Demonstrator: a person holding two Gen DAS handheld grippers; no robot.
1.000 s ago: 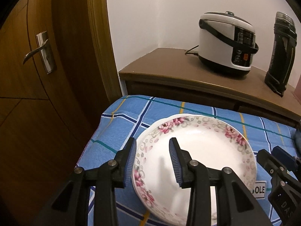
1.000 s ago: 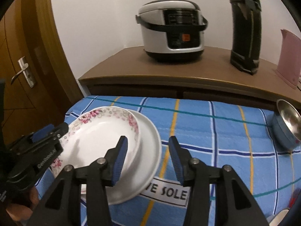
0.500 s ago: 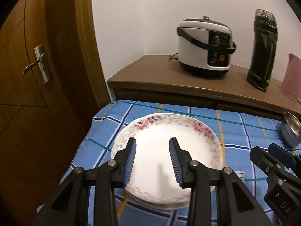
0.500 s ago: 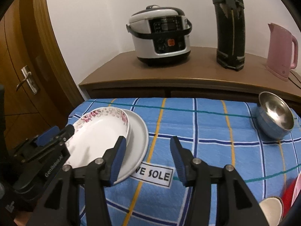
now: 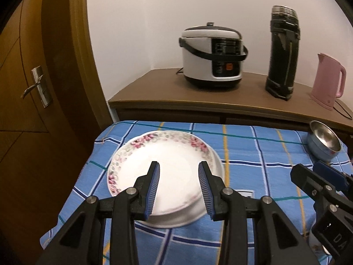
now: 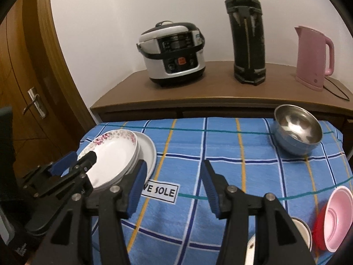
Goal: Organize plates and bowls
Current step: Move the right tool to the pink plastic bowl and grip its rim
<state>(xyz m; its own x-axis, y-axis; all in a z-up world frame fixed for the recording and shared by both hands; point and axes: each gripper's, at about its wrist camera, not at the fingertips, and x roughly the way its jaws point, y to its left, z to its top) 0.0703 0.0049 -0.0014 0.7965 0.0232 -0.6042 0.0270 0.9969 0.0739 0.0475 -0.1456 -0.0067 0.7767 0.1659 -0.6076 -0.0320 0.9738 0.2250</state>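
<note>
Hovering above the near edge of the stacked plates, the left gripper (image 5: 178,187) has its blue-padded jaws apart with nothing between them; the white plate with a pink floral rim (image 5: 161,165) lies just ahead of and below its fingertips, resting on a plain white plate (image 5: 217,163) whose edge shows to the right. Both sit on the blue checked cloth covering the tabletop (image 5: 253,154).

The right gripper (image 6: 173,187) is also empty, its jaws spread over bare cloth, with a white label reading "VE SOLE" (image 6: 160,191) just ahead of its left finger. From this gripper, the plate stack lies ahead and to the left, touching nothing but the cloth.

My reading is that the plate-stacking step looks finished and the bowls come next. A stainless steel bowl with a blue outer shell (image 6: 296,131) rests tilted far ahead and to the right of the right gripper, near the back edge of the cloth. Close to that gripper's right side, a pink plastic bowl (image 6: 336,218) is nested in a red bowl (image 6: 318,227), and a white bowl with a dark rim (image 6: 302,229) lies partly hidden behind the finger.

The next move probably calls for the right gripper to swing right toward one of these bowls, line one finger inside its rim and one outside, then close. The steel bowl's tilt and smooth wall may make it slip.
</note>
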